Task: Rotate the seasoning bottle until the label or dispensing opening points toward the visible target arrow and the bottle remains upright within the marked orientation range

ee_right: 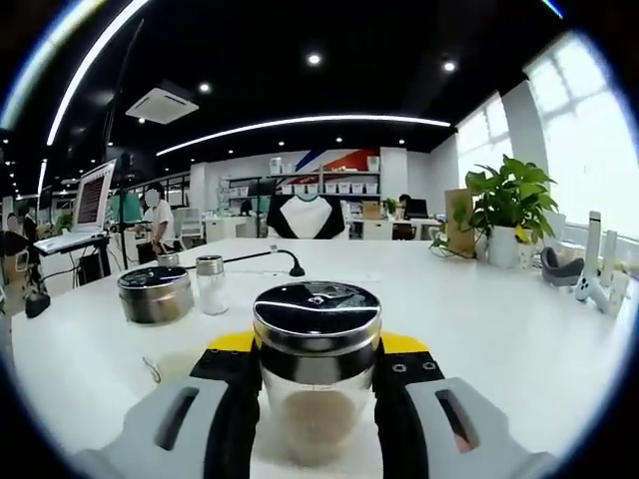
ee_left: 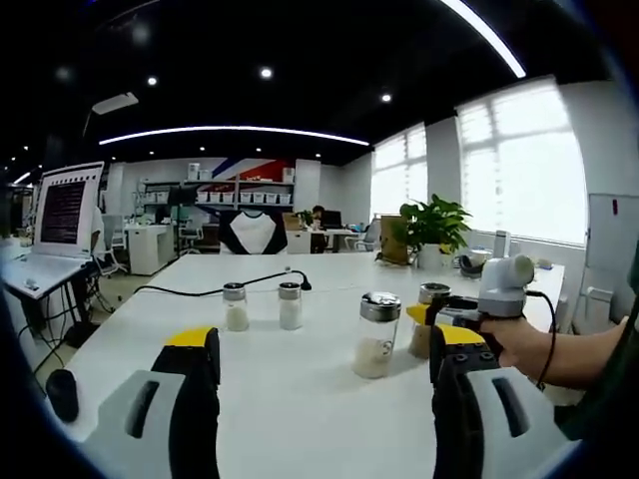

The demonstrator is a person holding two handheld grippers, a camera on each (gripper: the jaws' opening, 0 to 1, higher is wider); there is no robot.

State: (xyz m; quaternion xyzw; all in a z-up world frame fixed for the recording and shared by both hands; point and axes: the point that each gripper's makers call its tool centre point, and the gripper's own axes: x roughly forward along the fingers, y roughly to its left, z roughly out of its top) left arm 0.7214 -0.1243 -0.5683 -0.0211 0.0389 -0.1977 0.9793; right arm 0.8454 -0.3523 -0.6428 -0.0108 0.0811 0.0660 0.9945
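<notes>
A: Report the state of the right claw (ee_right: 318,399).

B: It was closed on the seasoning bottle (ee_right: 317,364). Both jaws pressed the glass body, one on each side. The bottle stood upright on the white bench (ee_right: 479,319), its chrome lid facing up and pale powder filling its lower part.

A: And the left claw (ee_left: 324,384)?

B: It stood wide open and gripped nothing. Bare bench surface showed between its two jaws.

A: Where did the gripped bottle appear in the left gripper view?

B: At the right side, partly hidden behind the right claw (ee_left: 444,329), which a person's hand (ee_left: 519,344) held. Whether the jaws touched the glass could not be told from that view.

A: List the items beyond it, near to far.

B: A second shaker (ee_left: 376,334) with a chrome lid stood just left of the gripped bottle. Two small shakers (ee_left: 262,305) stood side by side farther back. A black cable (ee_left: 220,289) lay behind them. A potted plant (ee_left: 431,228) stood at the far right of the bench. A laptop (ee_left: 62,215) was open at the far left.
</notes>
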